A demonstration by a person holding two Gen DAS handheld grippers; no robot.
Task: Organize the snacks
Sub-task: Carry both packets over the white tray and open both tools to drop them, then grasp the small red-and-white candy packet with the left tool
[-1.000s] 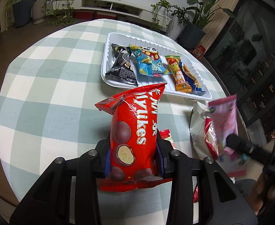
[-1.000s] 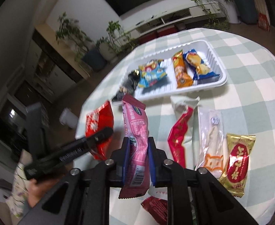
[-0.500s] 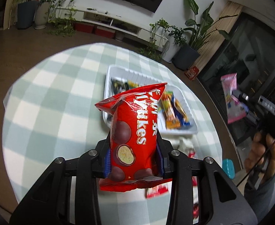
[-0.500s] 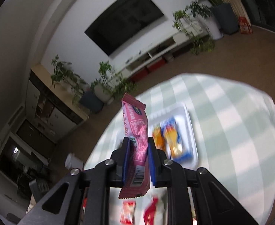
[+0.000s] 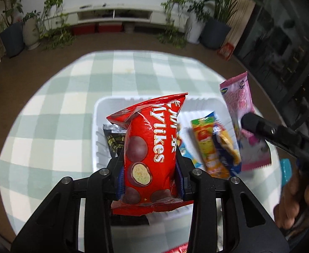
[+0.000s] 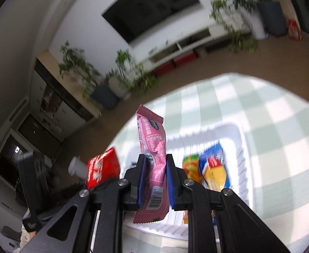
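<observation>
My left gripper [image 5: 150, 172] is shut on a red Mylikes chocolate bag [image 5: 152, 154] and holds it upright above the white tray [image 5: 99, 113]. My right gripper [image 6: 155, 179] is shut on a pink snack packet [image 6: 154, 164], also held above the tray [image 6: 234, 130]. The pink packet [image 5: 240, 109] and a right finger [image 5: 266, 128] show at the right of the left wrist view. The red bag [image 6: 102, 168] shows at the left of the right wrist view. In the tray lie a black packet [image 5: 114, 141], an orange packet [image 5: 207, 145] and a blue-yellow packet [image 6: 214, 168].
The tray sits on a round table with a green-white checked cloth [image 5: 59, 109]. A light blue object [image 5: 286, 170] lies at the table's right edge. Floor, potted plants [image 5: 11, 33] and a TV bench [image 5: 116, 14] lie beyond the table.
Both grippers have lifted their packets off the table and moved over the tray. The loose snacks on the near side of the table have dropped out of view.
</observation>
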